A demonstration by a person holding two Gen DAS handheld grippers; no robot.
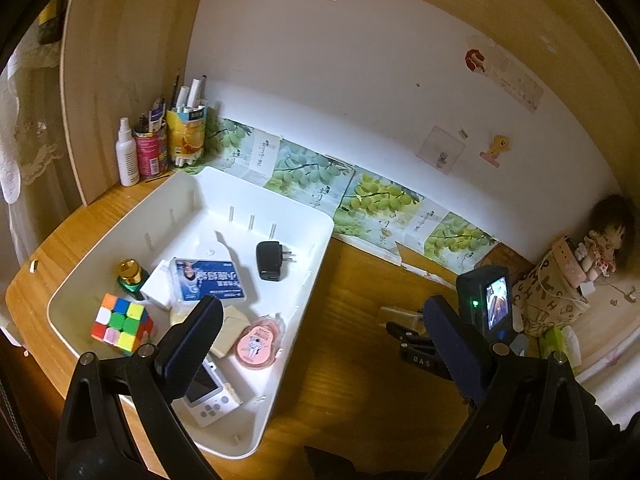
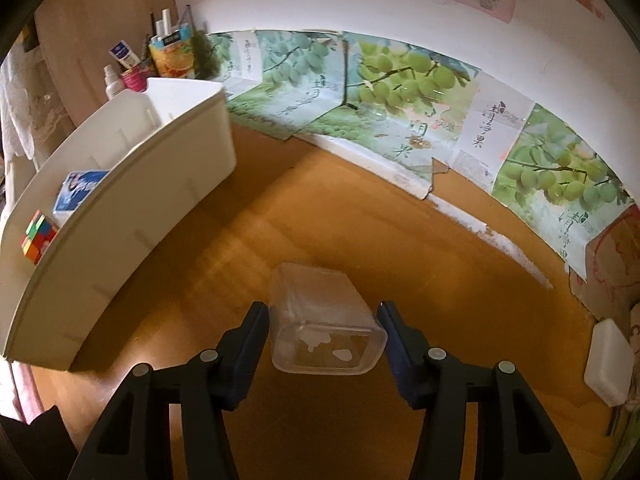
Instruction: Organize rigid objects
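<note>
My right gripper (image 2: pixel 324 320) is shut on a clear plastic box (image 2: pixel 320 320), its pads pressed on the box's two sides above the wooden desk (image 2: pixel 360 240). A white bin (image 1: pixel 304 304) stands at the left and holds a Rubik's cube (image 1: pixel 120 326), a black charger (image 1: pixel 270 260), a blue packet (image 1: pixel 208 282), a gold-capped green bottle (image 1: pixel 130 276), a pink round case (image 1: pixel 258 342) and a white handheld device (image 1: pixel 208 396). My left gripper (image 1: pixel 324 344) is open wide over the bin's right rim, with nothing between its fingers. From the right wrist view the bin (image 2: pixel 140 216) lies to the left.
A spray bottle (image 1: pixel 127 152) and pen holders (image 1: pixel 186 132) crowd the back left corner. Grape posters (image 2: pixel 400 76) line the foot of the wall. A doll (image 1: pixel 604 240) and a patterned bag (image 1: pixel 552 300) sit at the right. A white block (image 2: pixel 608 364) lies at the desk's right edge.
</note>
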